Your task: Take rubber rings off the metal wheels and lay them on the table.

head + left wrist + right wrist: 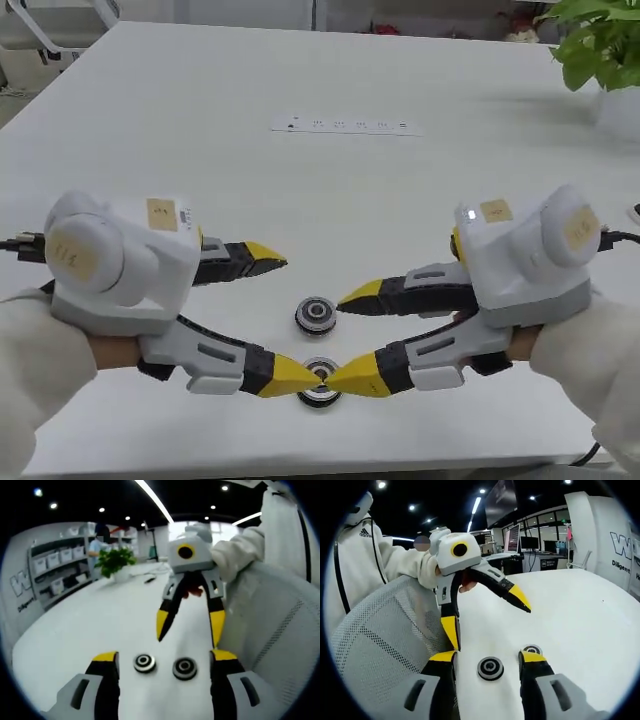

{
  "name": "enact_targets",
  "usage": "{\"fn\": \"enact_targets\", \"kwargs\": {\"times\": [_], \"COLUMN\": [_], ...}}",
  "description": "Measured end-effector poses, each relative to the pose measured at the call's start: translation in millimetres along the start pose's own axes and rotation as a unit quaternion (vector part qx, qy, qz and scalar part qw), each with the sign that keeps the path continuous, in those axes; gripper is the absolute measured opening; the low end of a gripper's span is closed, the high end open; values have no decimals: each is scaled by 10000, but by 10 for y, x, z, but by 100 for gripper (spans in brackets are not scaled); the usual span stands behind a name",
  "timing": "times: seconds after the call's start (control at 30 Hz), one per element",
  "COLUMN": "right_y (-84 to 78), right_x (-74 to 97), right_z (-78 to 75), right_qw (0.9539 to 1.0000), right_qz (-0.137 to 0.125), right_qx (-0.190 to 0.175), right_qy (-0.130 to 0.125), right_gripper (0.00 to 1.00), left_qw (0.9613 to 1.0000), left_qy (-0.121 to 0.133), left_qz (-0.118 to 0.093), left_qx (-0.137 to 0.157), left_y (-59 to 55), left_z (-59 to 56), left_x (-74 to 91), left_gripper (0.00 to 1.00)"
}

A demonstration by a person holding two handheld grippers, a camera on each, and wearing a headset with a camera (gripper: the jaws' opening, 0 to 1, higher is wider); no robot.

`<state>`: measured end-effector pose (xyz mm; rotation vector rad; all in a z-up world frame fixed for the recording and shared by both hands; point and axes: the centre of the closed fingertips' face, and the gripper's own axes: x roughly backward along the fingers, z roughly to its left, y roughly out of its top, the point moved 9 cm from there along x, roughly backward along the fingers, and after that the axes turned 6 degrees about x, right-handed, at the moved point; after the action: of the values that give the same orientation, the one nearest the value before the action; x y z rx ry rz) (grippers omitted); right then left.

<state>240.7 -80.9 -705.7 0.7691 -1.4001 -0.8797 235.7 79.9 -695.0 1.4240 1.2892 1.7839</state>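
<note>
Wheel (318, 397) half behind yellow tip of left hand-held gripper (300, 318)

Left gripper (164, 656): both yellow-tipped jaws rise from the bottom of the frame, set wide apart. Two wheels lie flat on the white counter (100, 625) between them: one wheel (144, 663) nearer the jaw at lower left, the other wheel (184, 668) nearer the jaw at lower right. Right gripper (189, 629): upper centre, jaws spread, tips pointing down toward the wheels. A plant (115, 562) stands at upper left.
</note>
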Motion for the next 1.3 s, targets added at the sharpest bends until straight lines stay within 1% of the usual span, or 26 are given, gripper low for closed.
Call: {"fn": "enact_targets", "kwargs": {"times": [0.07,0.17,0.23,0.3,0.37,0.43,0.6,0.73,0.83,0.93,1.07,1.13,1.3], "right_y": [-53,-93,-107,-114,-142,-159,-208,-239,-256,-258,-274,-289,-324], "right_x": [-31,-68,-79,-81,-88,-93,-119,-140,-140,-137,-149,-154,-180], "right_z": [13,23,30,29,22,21,28,28,10,-1,0,-1,18], "right_qw": [9999,9997,9994,9993,9990,9988,9981,9978,9974,9976,9974,9971,9964], "right_qz": [129,230,324,361,434,475,594,622,691,657,691,740,816], "right_qx": [8,-43,-4,5,-15,-20,-58,-166,-153,-197,-200,-185,-205], "right_qy": [45,91,94,91,83,89,125,162,103,71,66,55,139], "right_gripper": [45,45,45,44,43,42,39,37,35,33,30,30,25], "left_qw": [10000,9999,9998,9997,9997,9997,9995,9992,9990,9987,9983,9981,9980], "left_qy": [1,-38,-69,-85,-105,-137,-195,-240,-268,-302,-378,-422,-460], "left_qz": [-11,11,24,20,-35,-47,-69,-6,14,54,62,126,137], "left_qx": [76,159,186,210,194,188,257,324,370,396,430,427,399], "left_y": [-9,-36,-49,-53,-47,-46,-63,-114,-134,-160,-189,-210,-222], "left_z": [1,-8,-20,-31,-50,-66,-84,-85,-90,-96,-112,-117,-132], "left_x": [-5,-20,-32,-42,-58,-75,-103,-128,-146,-159,-175,-187,-201], "left_gripper": [74,72,71,71,69,67,65,61,60,58,52,51,45]}}
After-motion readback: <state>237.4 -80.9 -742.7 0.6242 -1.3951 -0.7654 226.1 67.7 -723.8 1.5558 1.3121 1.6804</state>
